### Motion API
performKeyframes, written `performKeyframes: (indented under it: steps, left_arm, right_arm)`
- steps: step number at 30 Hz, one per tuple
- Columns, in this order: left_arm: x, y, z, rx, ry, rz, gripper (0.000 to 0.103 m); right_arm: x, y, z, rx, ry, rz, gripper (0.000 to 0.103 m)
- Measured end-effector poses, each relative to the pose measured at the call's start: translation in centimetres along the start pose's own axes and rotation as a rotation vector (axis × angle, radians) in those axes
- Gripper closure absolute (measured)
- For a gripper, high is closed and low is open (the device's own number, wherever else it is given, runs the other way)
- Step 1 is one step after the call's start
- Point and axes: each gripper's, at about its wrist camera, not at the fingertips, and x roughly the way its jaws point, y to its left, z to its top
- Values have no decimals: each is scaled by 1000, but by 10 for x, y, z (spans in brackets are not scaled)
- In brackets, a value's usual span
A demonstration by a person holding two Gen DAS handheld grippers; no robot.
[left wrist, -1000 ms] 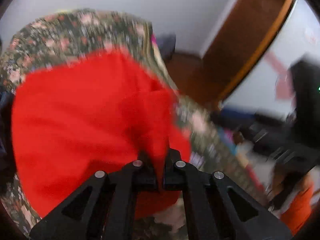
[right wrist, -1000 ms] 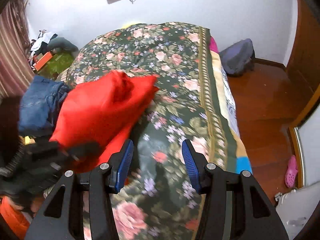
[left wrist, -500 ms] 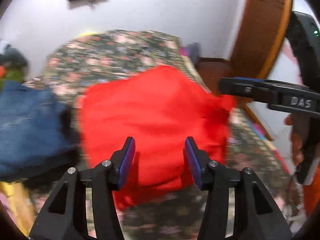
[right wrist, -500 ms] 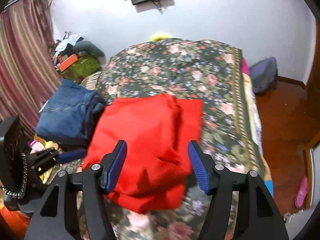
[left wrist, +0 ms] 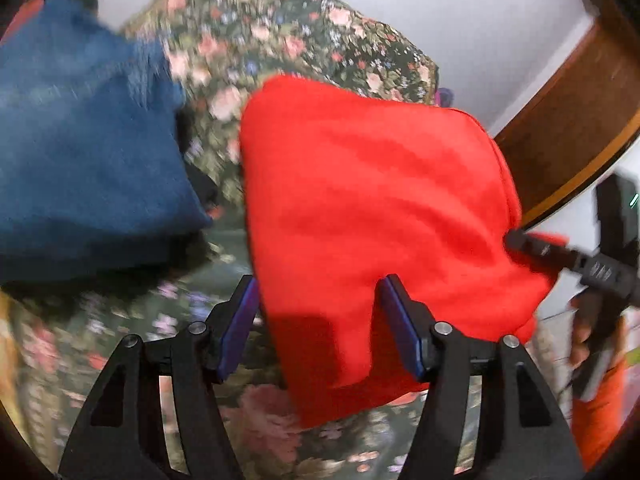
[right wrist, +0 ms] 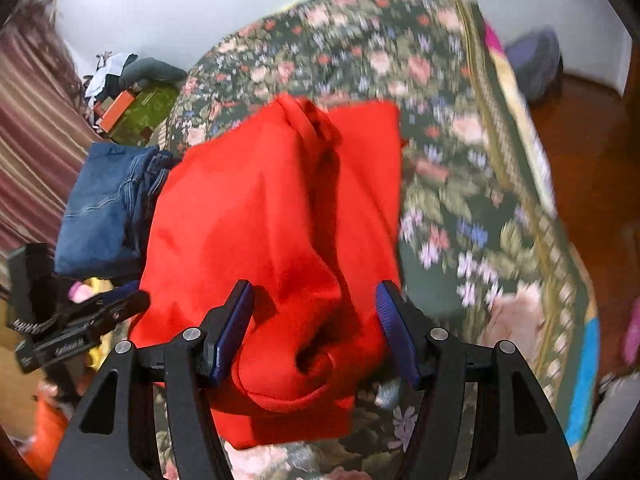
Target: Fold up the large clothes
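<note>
A folded red garment lies on the floral bedspread; it also shows in the right wrist view. My left gripper is open, its blue pads on either side of the garment's near left edge. My right gripper is open too, its pads straddling a bulged fold at the garment's near edge. The right gripper also shows at the garment's right edge in the left wrist view. The left gripper shows at the left in the right wrist view.
Folded blue jeans lie left of the red garment, also seen in the right wrist view. The bed's right edge drops to a wooden floor. Clutter and a striped curtain stand at the far left.
The left gripper let go of the red cloth and opened. The garment dropped flat onto the bed. Both grippers moved in close over its near edge.
</note>
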Motion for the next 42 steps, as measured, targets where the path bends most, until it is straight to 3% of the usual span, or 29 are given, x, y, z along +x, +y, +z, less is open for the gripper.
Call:
performKeyframes:
  steps: [7,11,15,17,18,22,25,30,34,39,42]
  left_arm:
    - [28,16,16,-98,30,-104,21]
    - [46,20,20,-147,54,-164,15]
    - [48,14,25,-129,48,-171,14]
    - [45,10,25,-121,40,-162,18]
    - [43,9,26,-111,33,-156,26]
    - [19,-6,26,-5,-16,-87,59]
    - [2,-21,29,60,-48,-51,73]
    - [-31,-48,46,168,-98,-8,77]
    - [-76,-56,72,227,-193,-18,79]
    - [-141,-36,104,251,-332,25,80]
    - [-179,-4,122,235,-417,72,80]
  right_arm:
    - [16,0,6,10,30,124,41]
    - [25,-13,13,91,35,211,40]
    - [29,-17,16,144,33,243,44]
    - [28,-17,14,153,28,234,54]
    - [28,-16,11,158,26,223,61]
    - [21,-22,7,202,20,252,73]
    - [13,-15,9,212,18,255,78]
    - [-11,18,21,147,-24,250,83]
    - [-27,67,43,55,-67,243,83]
    - [-32,133,73,-72,-152,265,84]
    - [-23,176,93,-124,-202,311,83]
